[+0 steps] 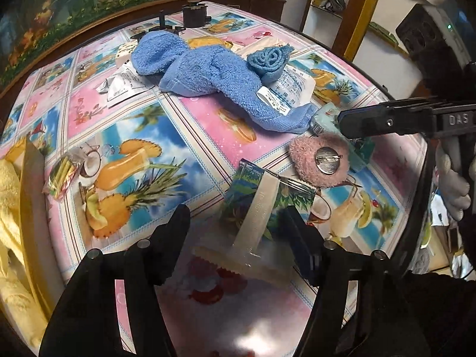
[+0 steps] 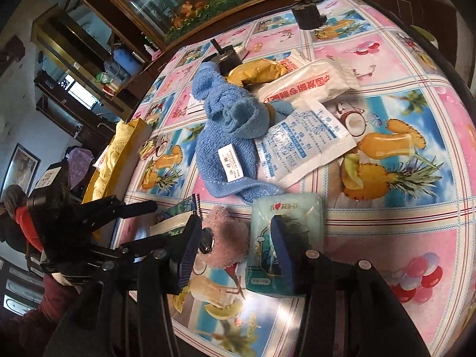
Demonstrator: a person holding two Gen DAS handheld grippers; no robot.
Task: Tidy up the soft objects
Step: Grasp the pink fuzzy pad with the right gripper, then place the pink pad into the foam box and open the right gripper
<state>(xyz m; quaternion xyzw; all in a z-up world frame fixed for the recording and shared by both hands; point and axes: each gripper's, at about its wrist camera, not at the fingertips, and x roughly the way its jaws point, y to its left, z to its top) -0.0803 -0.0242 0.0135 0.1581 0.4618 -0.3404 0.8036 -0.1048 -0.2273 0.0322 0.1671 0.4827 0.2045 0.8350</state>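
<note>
A crumpled blue towel (image 1: 208, 80) lies mid-table with a rolled blue cloth (image 1: 269, 59) against it; the towel also shows in the right wrist view (image 2: 226, 136). A pink fuzzy pin badge (image 1: 318, 157) lies face down near the right edge, and shows between my right fingers (image 2: 227, 238). My right gripper (image 2: 235, 253) is open around the badge, just above it, next to a pale tissue pack (image 2: 287, 232). My left gripper (image 1: 238, 238) is open, hovering over a green snack packet (image 1: 255, 205). Yellow cloth (image 1: 12, 223) fills a box at the left.
White desiccant sachets (image 2: 300, 145) and a white wrapper (image 2: 309, 83) lie by the towel, with a yellow packet (image 2: 258, 71). A small candy bag (image 1: 62, 175) lies left. Black metal parts (image 1: 195, 12) stand at the far edge. The table rim (image 1: 416, 208) is close on the right.
</note>
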